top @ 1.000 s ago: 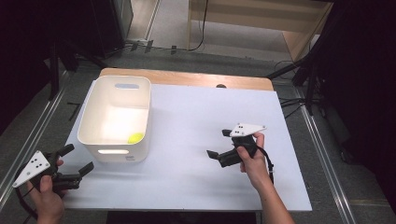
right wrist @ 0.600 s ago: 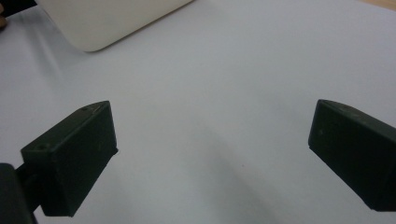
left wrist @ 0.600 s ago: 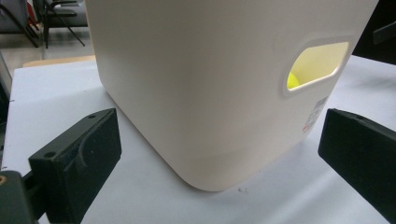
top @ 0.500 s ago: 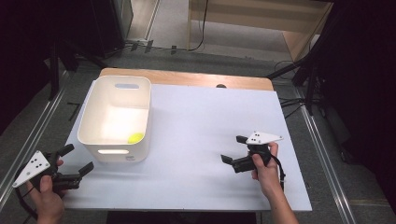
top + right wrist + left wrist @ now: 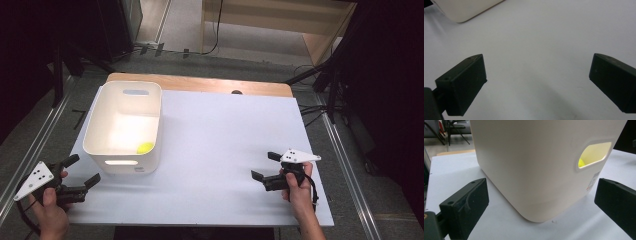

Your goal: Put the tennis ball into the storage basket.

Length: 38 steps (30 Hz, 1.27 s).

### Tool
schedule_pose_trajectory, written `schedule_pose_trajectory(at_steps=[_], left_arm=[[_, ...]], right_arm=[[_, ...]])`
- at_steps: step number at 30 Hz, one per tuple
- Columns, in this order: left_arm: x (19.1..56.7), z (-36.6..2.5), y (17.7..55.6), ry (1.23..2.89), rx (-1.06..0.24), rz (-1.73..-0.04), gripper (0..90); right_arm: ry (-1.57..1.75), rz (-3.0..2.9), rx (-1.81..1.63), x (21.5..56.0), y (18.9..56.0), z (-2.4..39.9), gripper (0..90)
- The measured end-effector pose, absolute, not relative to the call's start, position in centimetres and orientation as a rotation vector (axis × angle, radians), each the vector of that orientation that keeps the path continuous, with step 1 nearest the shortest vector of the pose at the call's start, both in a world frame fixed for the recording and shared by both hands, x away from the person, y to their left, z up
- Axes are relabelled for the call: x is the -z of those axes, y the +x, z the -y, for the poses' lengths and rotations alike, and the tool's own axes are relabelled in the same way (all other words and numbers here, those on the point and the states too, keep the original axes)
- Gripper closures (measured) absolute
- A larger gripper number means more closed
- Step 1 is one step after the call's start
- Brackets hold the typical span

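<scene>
White plastic bin (image 5: 125,127) sits at the bench's (image 5: 220,140) nine o'clock side, a yellow ball (image 5: 145,148) inside near its front wall. My left tongs (image 5: 80,175) gape wide, empty, near its front corner. My right tongs (image 5: 263,166), at four o'clock, are also wide open and empty.

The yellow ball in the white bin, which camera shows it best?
The high view: it looks down into the white bin and shows the whole yellow ball on the floor near the front wall. The left gripper view catches a sliver of the ball through the bin's handle slot. The right gripper view has just a corner of the bin.
</scene>
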<state>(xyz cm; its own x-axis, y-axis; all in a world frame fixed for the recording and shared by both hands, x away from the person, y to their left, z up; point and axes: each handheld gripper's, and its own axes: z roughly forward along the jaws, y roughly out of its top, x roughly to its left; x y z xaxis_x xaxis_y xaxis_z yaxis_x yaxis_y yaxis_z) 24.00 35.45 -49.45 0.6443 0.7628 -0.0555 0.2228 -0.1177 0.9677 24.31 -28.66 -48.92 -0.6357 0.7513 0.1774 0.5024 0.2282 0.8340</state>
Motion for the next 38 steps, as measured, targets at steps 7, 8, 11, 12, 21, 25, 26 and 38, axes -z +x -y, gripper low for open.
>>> schedule_pose_trajectory(at_steps=[7, 8, 11, 12, 21, 25, 26, 38], left_arm=[[49.4, -35.4, 24.0, 1.669, -0.563, -0.817, 0.0], [49.4, -35.4, 24.0, 1.671, -0.563, -0.817, 0.0], [49.4, -35.4, 24.0, 1.669, -0.562, -0.817, 0.0], [49.4, -35.5, 24.0, 1.667, -0.561, -0.817, 0.0], [49.4, -35.5, 24.0, 1.668, -0.558, -0.812, 0.0], [49.4, -35.5, 24.0, 1.667, -0.557, -0.812, 0.0], [49.4, -35.5, 24.0, 1.667, -0.557, -0.812, 0.0], [49.4, -35.5, 24.1, 1.663, -0.555, -0.814, 0.0]], right_arm=[[1.220, -2.202, -1.368, 49.5, 23.4, 30.5, 0.1], [1.220, -2.195, -1.371, 49.6, 23.3, 30.7, 0.1], [1.234, -2.175, -1.387, 49.8, 22.8, 31.5, 0.1], [1.235, -2.166, -1.397, 49.8, 22.6, 31.9, 0.1], [1.294, -2.039, -1.418, 50.1, 21.0, 34.8, 0.1], [1.297, -2.023, -1.390, 50.2, 20.4, 36.0, 0.1], [1.304, -2.020, -1.386, 50.3, 20.2, 36.3, 0.1], [1.363, -1.979, -1.417, 51.4, 19.5, 38.1, 0.1]])
